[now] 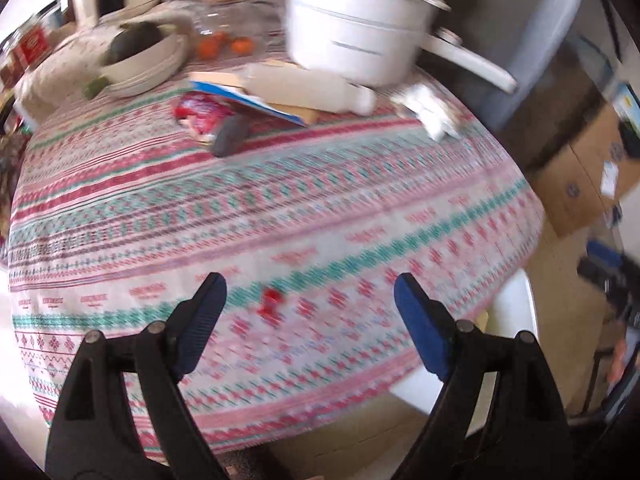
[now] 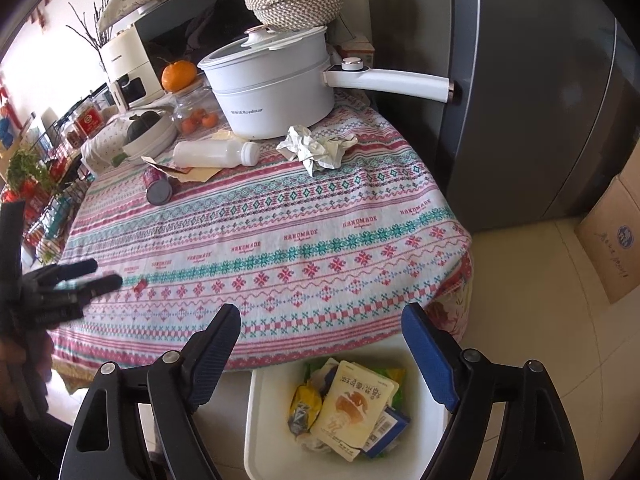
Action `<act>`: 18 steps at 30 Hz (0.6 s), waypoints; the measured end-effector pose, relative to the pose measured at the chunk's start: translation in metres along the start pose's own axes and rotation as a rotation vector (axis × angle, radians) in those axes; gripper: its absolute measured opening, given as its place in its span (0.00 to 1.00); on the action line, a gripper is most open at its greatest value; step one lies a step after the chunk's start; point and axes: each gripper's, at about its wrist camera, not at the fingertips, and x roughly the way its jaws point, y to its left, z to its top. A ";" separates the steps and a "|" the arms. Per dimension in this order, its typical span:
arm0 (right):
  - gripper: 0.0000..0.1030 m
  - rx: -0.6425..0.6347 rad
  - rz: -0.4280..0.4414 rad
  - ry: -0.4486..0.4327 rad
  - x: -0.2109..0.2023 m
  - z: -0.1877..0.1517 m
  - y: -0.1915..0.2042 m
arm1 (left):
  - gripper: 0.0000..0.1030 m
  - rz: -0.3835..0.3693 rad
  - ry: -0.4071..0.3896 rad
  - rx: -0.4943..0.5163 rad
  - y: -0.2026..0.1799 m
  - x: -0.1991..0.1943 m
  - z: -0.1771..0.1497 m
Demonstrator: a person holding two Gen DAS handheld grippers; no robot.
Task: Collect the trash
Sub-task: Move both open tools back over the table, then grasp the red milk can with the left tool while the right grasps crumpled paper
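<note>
**Both tools empty, trash waiting on the counter**

From my right wrist view, my left tool (image 2: pixel 80 280) reaches in at the far left, over the near edge of the counter (image 2: pixel 280 216), with a small red scrap (image 2: pixel 140 286) lying on the cloth just beside its tips. In its own blurred view the left tool (image 1: pixel 310 292) has its jaws spread wide with nothing between them, and the same red scrap (image 1: pixel 270 304) lies below that gap. Further back on the counter I see a purple can (image 2: pixel 158 186) on its side, next to it a white bottle (image 2: pixel 216 154) lying on flat cardboard, then crumpled paper (image 2: pixel 316 148) just in front of the white pot (image 2: pixel 276 88). My right tool (image 2: pixel 320 324) hangs with jaws wide apart and empty, above a white bin (image 2: pixel 260 420) on the floor by the counter's edge; wrappers (image 2: pixel 348 408) fill the bin
</note>
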 end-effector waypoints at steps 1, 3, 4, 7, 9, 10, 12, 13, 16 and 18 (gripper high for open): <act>0.82 -0.002 0.000 0.004 0.004 0.003 0.003 | 0.83 0.007 -0.003 -0.050 0.014 0.004 0.008; 0.82 -0.005 0.000 0.012 0.011 0.007 0.007 | 0.83 0.014 -0.009 -0.153 0.043 0.013 0.022; 0.82 -0.009 -0.001 0.017 0.015 0.008 0.010 | 0.83 0.010 -0.012 -0.195 0.053 0.017 0.028; 0.82 -0.022 -0.010 0.033 0.027 0.012 0.016 | 0.83 0.002 -0.020 -0.310 0.083 0.034 0.045; 0.82 -0.025 -0.016 0.044 0.036 0.017 0.019 | 0.83 0.002 -0.032 -0.349 0.092 0.044 0.055; 0.82 -0.027 -0.017 0.048 0.041 0.020 0.021 | 0.82 0.005 -0.038 -0.357 0.095 0.049 0.062; 0.82 -0.036 -0.027 0.050 0.050 0.027 0.024 | 0.79 0.002 -0.051 -0.366 0.097 0.058 0.071; 0.82 -0.040 -0.034 0.048 0.053 0.030 0.025 | 0.77 -0.004 -0.057 -0.371 0.098 0.062 0.077; 0.82 -0.045 -0.046 0.041 0.068 0.043 0.027 | 0.69 -0.012 -0.065 -0.367 0.097 0.075 0.092; 0.82 -0.040 -0.059 0.022 0.078 0.053 0.028 | 0.64 -0.009 -0.062 -0.351 0.095 0.086 0.100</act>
